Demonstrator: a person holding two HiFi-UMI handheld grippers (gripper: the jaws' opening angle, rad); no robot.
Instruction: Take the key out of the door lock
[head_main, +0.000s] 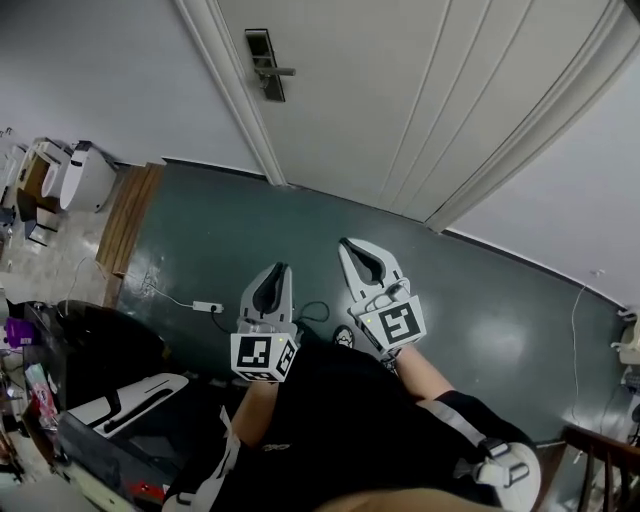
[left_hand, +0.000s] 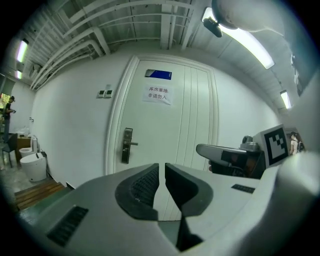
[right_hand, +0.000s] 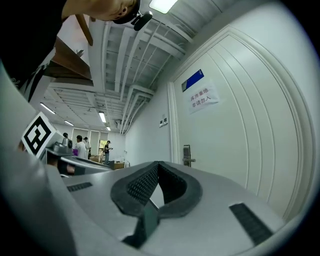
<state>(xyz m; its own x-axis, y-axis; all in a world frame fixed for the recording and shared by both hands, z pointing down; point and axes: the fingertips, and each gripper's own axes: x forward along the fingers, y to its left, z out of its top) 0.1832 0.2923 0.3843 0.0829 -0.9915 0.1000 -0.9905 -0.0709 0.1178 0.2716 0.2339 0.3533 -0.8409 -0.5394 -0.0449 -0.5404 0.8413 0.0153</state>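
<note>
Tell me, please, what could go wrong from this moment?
Both the left gripper and the right gripper are shut and apart from the door lock; reaching it shut, they might knock the key rather than grip it. The key is too small to see here, so the lever handle could be grabbed by mistake.

The glossy dark green floor (head_main: 480, 310) carries a white power strip (head_main: 207, 306) at near left, its thin white lead trailing left. Just right of it lies a looped black cable (head_main: 316, 310). A brown wooden step (head_main: 128, 215) sits on the floor's left edge. A thin white wire (head_main: 574, 330) lies far right.
</note>
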